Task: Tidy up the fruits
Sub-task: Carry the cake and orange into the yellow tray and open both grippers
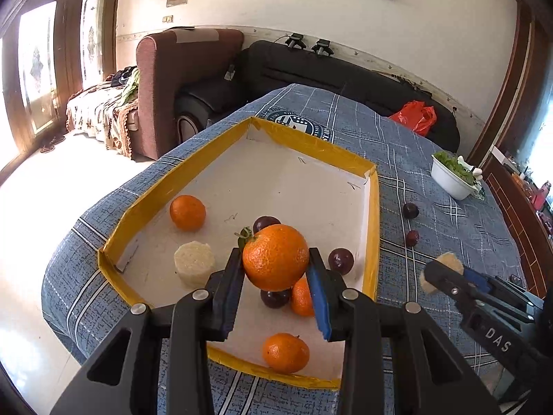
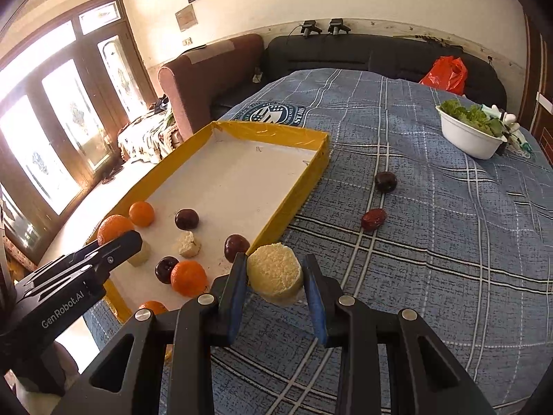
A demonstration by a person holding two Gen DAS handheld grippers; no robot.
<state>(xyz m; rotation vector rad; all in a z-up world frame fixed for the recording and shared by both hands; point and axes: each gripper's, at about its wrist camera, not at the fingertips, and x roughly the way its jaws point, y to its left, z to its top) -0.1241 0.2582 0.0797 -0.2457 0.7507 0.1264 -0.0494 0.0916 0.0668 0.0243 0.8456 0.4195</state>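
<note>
An orange (image 1: 275,257) sits pinched between the fingers of the left gripper (image 1: 274,266), above the yellow-rimmed tray (image 1: 373,228). The right gripper (image 2: 274,273) pinches a pale round cake (image 2: 275,273) just beside the tray, over the blue checked cloth (image 2: 432,242). Two dark plums (image 2: 385,182) lie on the cloth nearby.

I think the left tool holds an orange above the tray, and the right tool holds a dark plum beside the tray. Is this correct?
Not fully. The right tool holds a pale round cake-like piece, not a dark plum; the right wrist view shows it. The rest is right: the left tool holds an orange above the tray.
</note>
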